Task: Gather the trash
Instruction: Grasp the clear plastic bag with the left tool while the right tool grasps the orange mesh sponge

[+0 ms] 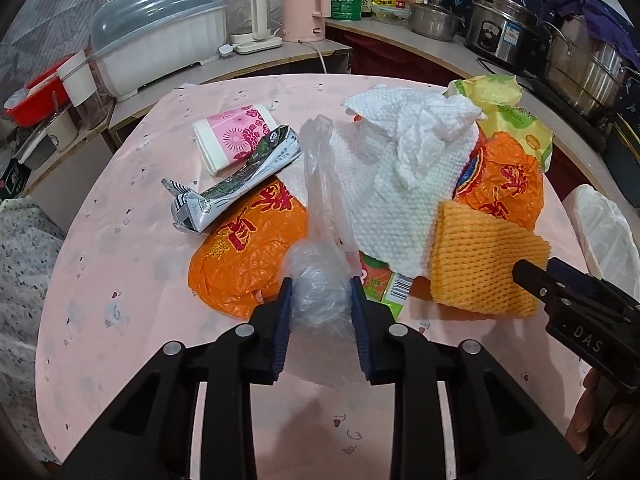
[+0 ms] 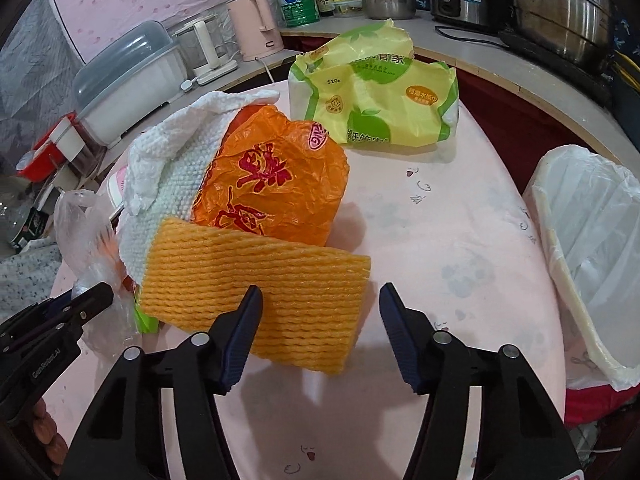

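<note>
A heap of trash lies on the pink round table. My left gripper is shut on a clear crumpled plastic bag, whose tail trails up over the heap. My right gripper is open, its left finger over the near edge of a yellow foam net sleeve; that sleeve also shows in the left wrist view. Behind lie orange plastic bags, white paper towels, a yellow-green tissue wrapper and a rolled silver wrapper.
A bin lined with a white bag stands at the table's right edge. A pink-and-white paper pack lies at the far left of the heap. Counters behind hold kettles, pots and a dish box.
</note>
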`<state>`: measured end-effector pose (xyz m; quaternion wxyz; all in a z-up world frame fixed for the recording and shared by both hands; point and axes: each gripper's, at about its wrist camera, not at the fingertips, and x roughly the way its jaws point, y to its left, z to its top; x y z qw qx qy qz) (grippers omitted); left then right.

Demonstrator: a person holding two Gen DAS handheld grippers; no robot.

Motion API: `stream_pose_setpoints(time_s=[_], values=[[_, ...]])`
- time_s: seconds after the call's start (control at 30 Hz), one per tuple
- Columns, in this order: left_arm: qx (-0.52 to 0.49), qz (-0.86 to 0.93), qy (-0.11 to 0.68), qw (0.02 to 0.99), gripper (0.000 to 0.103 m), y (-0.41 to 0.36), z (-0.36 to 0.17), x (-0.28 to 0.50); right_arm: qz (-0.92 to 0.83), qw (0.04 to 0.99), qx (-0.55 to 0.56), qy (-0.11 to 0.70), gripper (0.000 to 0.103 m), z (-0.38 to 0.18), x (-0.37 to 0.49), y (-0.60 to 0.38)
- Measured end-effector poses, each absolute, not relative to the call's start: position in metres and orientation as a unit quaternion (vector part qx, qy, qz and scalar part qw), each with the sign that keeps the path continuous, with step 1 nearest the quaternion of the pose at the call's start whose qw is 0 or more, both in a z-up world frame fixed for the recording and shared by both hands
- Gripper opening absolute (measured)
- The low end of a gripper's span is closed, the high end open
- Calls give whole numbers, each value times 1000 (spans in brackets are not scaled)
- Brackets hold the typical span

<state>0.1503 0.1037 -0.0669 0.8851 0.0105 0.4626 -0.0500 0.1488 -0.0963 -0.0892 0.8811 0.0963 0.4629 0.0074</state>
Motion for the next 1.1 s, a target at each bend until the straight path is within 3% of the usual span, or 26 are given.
stream_pose_setpoints(time_s=[0.03,0.13,0.17,0.2,0.47,0.53,0.57,0.6,0.67,0.7,0.9,1.1], values=[[10,-52,463,885,27,103,-66,149,10,880,97,465,45,-90,150,-96],[12,-54,461,886,27,102,-64,146,20,878,99,468,20,-92,150,-92],[12,-54,460,886,27,101,-63,145,26,878,101,468,5,-91,150,-91],[12,-53,460,886,27,101,-62,144,30,878,101,467,2,-90,148,-91],[6,-57,446,893,26,102,-47,127,33,893,81,441,1,-65,127,-87],[5,-57,442,895,26,103,-42,122,29,893,77,442,3,-62,124,-87],[4,-57,440,896,26,104,-40,120,26,894,76,441,12,-61,122,-88],[3,-57,437,897,26,104,-38,117,22,894,75,442,28,-61,120,-88],[-1,-58,434,899,27,105,-34,114,20,895,78,439,51,-62,116,-89],[-2,-59,432,900,26,105,-32,113,19,896,79,437,54,-64,113,-91],[-9,-67,426,902,27,106,-26,114,27,888,99,448,64,-81,125,-103],[-11,-72,434,898,27,102,-33,127,55,876,142,458,65,-98,150,-112]])
